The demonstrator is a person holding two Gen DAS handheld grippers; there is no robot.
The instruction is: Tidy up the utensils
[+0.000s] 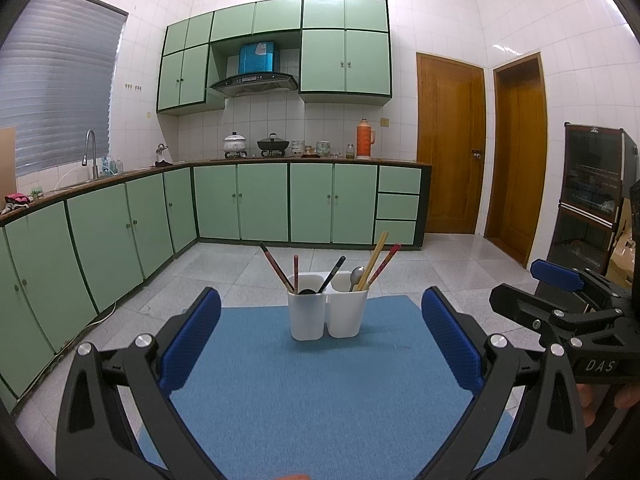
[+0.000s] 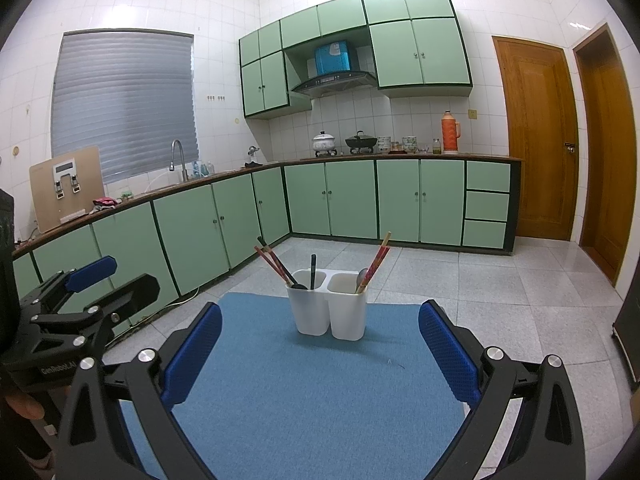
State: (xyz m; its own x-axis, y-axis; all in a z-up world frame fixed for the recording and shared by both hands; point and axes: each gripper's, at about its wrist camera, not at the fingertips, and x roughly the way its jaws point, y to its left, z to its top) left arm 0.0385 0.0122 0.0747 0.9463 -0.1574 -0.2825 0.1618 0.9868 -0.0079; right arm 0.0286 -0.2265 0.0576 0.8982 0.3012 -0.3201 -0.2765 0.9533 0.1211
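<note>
A white two-compartment utensil holder (image 1: 326, 312) (image 2: 327, 308) stands on a blue mat (image 1: 320, 392) (image 2: 316, 392). Its left cup holds red chopsticks (image 1: 274, 266) and a black ladle (image 1: 332, 276). Its right cup holds a metal spoon (image 1: 356, 277), pale wooden chopsticks (image 1: 374, 258) and red chopsticks (image 1: 384, 264). My left gripper (image 1: 320, 344) is open, hanging short of the holder with nothing between its fingers. My right gripper (image 2: 320, 350) is open too, likewise empty. Each gripper shows at the edge of the other's view: the right one (image 1: 568, 292) and the left one (image 2: 92, 280).
The mat lies on a small surface above a grey tiled floor (image 2: 480, 300). Green cabinets (image 1: 120, 240) line the left and far walls. Two wooden doors (image 1: 452, 148) stand at the right, beside a dark glass-front cabinet (image 1: 596, 192).
</note>
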